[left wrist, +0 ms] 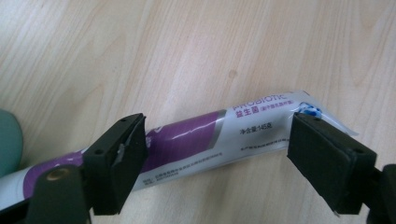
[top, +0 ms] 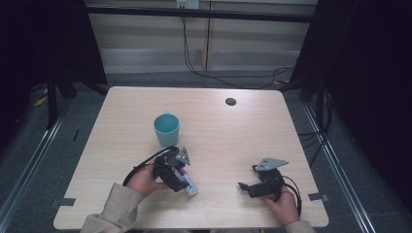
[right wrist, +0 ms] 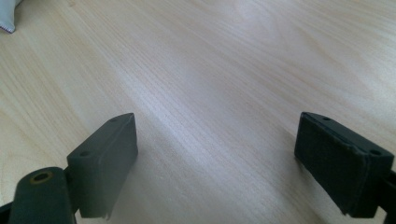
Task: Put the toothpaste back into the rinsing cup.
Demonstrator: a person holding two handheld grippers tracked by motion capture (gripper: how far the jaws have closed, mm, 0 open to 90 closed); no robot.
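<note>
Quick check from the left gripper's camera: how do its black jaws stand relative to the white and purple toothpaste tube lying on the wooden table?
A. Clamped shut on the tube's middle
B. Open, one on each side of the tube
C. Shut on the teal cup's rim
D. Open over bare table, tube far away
B: the left gripper has its jaws wide apart, with the white and purple toothpaste tube lying across the gap between them on the wooden table.

High view overhead, tool views close, table (top: 218, 141) shared

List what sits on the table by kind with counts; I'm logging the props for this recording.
Teal cup: 1
Purple-and-white toothpaste tube: 1
Handheld grippers: 2, left gripper and right gripper
Total: 4
</note>
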